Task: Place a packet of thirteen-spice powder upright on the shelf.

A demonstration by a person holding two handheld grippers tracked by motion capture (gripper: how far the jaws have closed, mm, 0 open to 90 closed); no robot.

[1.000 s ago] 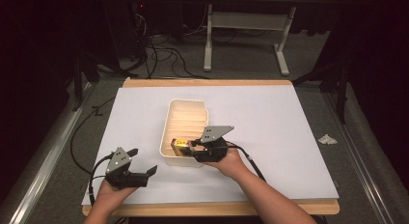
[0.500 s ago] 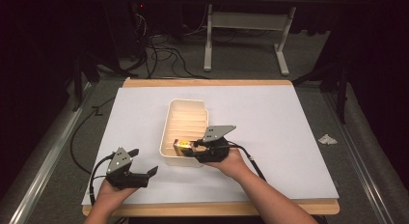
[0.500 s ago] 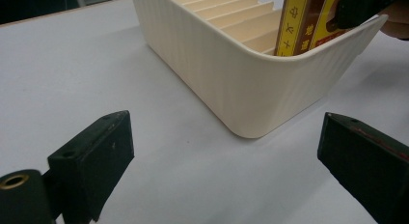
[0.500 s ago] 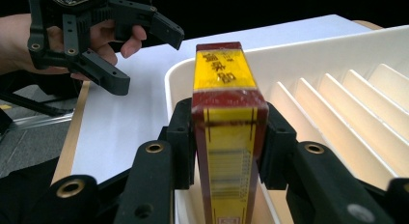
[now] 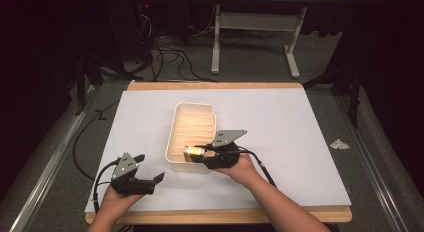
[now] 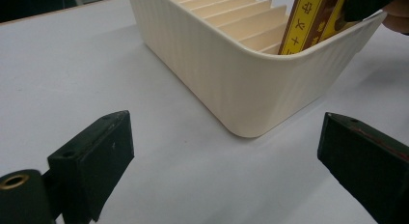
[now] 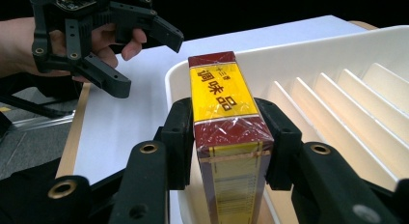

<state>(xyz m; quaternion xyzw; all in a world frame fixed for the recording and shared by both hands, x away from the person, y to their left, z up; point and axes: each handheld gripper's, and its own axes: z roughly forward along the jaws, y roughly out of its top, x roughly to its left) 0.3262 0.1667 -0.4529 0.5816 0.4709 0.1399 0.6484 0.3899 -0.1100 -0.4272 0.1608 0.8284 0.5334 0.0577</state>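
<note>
A cream tray (image 5: pixel 173 137) (image 6: pixel 251 84) (image 7: pixel 299 55) with ribbed dividers stands in the middle of the white sheet. My right gripper (image 5: pixel 199 155) (image 7: pixel 226 147) is shut on a small yellow and dark red box (image 5: pixel 192 152) (image 7: pixel 224 122) (image 6: pixel 308 21), held over the tray's near end, its far end inside the rim. My left gripper (image 5: pixel 150 174) (image 6: pixel 226 161) rests open near the table's front left, its jaws pointing at the tray's near corner with nothing between them. In the right gripper view the left gripper (image 7: pixel 140 50) shows beyond the tray.
A white sheet (image 5: pixel 280 132) covers the wooden table (image 5: pixel 215 85). A crumpled scrap of paper (image 5: pixel 340 144) lies on the floor at the right. Cables (image 5: pixel 165 54) and a metal table frame (image 5: pixel 250 32) stand on the floor behind.
The right gripper and its box have hardly shifted. The left gripper has held its place.
</note>
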